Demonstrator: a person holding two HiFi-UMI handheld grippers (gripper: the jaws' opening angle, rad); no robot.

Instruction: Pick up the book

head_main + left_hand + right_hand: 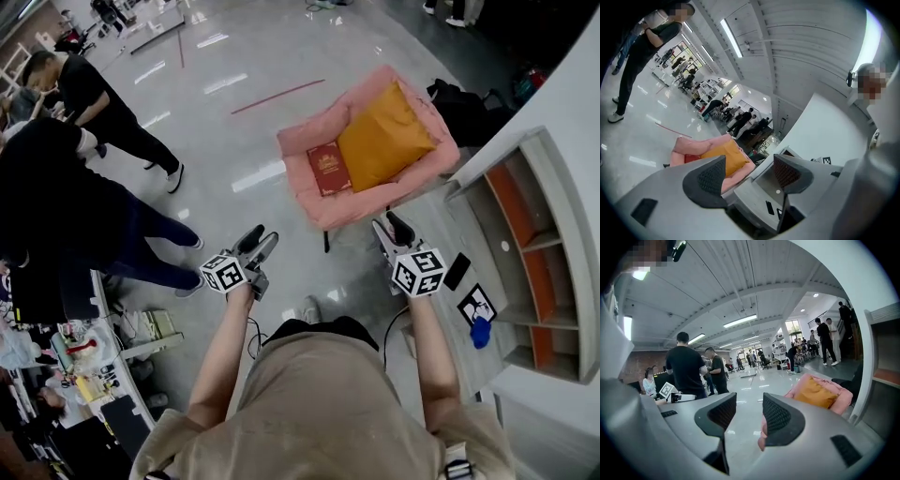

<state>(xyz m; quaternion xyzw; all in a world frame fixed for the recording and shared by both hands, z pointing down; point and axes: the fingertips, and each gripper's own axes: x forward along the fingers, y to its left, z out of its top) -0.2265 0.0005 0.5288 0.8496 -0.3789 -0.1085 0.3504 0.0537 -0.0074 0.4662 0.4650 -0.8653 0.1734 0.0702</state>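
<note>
- In the head view a pink armchair (323,202) stands in the upper middle of the frame. Its front edge is turned to the lower left, and a strip of shiny floor (234,122) lies between it and the grippers.
- A white shelf unit (553,234) closes the right edge of the frame. Below it a low grey top (441,319) carries a black phone (457,270) and a marker card (476,303), just beside the right gripper.
- People in dark clothes (84,216) stand at the left edge, and a crowded desk (89,361) fills the lower left corner.
- The book (328,169), dark red, lies flat on the seat of the armchair, just left of an orange cushion (384,139).
- Both bare forearms reach up from the lower middle of the frame, side by side and well apart.
- The left gripper (260,240) points to the floor in front of the chair, well apart from the book.
- The right gripper (394,228) is near the lower edge of the chair but not touching it.
- In the left gripper view the jaws of the left gripper (749,174) stand well apart, with nothing between them.
- In the right gripper view the jaws of the right gripper (749,414) are also apart, with a narrower gap, and hold nothing.
</note>
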